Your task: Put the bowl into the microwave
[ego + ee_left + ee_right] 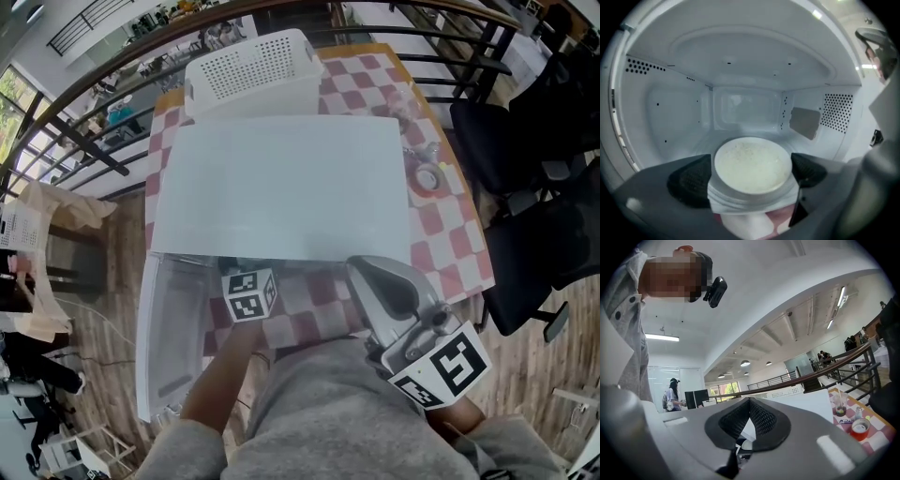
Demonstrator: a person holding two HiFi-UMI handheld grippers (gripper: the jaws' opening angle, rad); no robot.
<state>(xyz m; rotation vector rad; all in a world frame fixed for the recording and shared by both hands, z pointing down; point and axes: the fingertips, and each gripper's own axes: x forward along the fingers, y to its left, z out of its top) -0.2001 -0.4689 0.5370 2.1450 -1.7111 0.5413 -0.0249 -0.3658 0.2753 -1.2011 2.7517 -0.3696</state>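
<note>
Left gripper [752,174] fingers [691,180] clasp bowl [752,164] at microwave [670,117] mouth.

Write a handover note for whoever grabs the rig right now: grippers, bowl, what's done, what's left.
Left gripper: shut on the bowl, reaching into the microwave.
Right gripper: jaws together, nothing in them, outside the microwave, pointing up.
Bowl: upright, pale food inside, at the front of the microwave's inside; can't tell if it rests on the floor there.
Door: open, on the left.
Done: bowl gripped and at the opening.
Left: probably move it further in, set it down, open the jaws, pull out.
</note>
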